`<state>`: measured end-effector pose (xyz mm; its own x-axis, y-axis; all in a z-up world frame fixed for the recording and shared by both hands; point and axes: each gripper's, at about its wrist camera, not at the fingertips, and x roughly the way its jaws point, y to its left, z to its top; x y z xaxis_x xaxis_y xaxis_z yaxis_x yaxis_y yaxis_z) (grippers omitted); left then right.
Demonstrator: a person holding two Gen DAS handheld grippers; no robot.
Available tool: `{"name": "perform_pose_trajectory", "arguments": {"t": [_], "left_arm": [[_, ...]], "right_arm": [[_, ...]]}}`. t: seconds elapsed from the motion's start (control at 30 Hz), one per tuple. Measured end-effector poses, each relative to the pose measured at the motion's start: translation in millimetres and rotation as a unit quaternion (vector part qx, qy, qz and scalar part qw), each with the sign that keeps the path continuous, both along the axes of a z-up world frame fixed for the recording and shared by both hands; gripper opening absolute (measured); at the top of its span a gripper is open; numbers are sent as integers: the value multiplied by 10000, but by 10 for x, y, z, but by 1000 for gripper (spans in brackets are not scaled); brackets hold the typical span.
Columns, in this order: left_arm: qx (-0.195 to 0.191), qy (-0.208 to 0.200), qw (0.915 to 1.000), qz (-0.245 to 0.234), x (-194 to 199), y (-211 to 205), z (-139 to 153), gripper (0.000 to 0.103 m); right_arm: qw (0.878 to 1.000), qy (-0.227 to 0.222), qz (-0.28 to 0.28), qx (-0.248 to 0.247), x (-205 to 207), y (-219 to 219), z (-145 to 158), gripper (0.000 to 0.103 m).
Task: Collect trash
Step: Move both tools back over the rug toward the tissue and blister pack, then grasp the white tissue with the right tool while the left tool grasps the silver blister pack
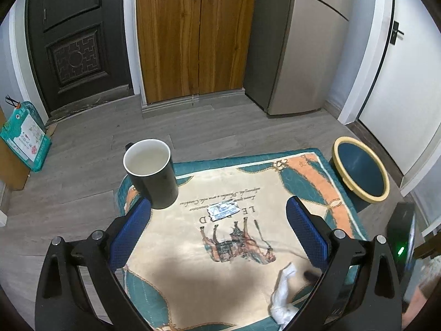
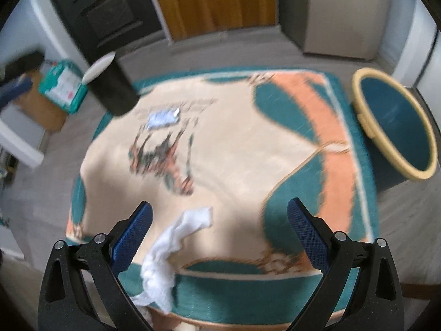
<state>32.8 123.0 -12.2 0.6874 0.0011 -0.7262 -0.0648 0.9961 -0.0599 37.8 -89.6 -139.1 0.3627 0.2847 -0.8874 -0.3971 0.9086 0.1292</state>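
Gaping wide with nothing between its blue pads, the left claw (image 1: 219, 218) hangs over the patterned cloth (image 1: 248, 182) covering the surface, and the right claw (image 2: 220, 223) is spread just as wide and empty above the same cloth. A crumpled white tissue (image 2: 168, 251) lies on the cloth's near edge, close to the right claw's left pad. A small wrapper (image 1: 223, 210) lies mid-cloth, a dark mug (image 1: 150, 172) stands at the cloth's far left corner, and a yellow-rimmed bin (image 1: 361, 169) sits off its far right corner.
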Motion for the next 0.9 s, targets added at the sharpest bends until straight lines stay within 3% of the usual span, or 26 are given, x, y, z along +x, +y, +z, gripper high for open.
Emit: {"name": "perform_pose_trajectory", "arguments": {"t": [0.13,0.23,0.33,0.5,0.57,0.9], "left_arm": [[-56,95,9999,95,60,50,-58,97],[-66,166,9998,76,99,51,-110,97],[84,232,9997,-12,127,-7,-157,97],[241,336,9990,-149,182,-83,-235,97],[265,389,9987,-191,216,-108,-276,97],[449,955,9937,-369,527,-261,-766,97]], "right_arm": [[9992,280,245,-117,-48,162,-206,94],[9982,368,424,-204,-83,288,-312,86],[9967,433,587,-356,-121,424,-425,70],[9946,561,769,-419,-150,504,-517,23],[9946,466,836,-391,-135,504,-458,13],[9999,-37,73,110,326,31,-72,9]]}}
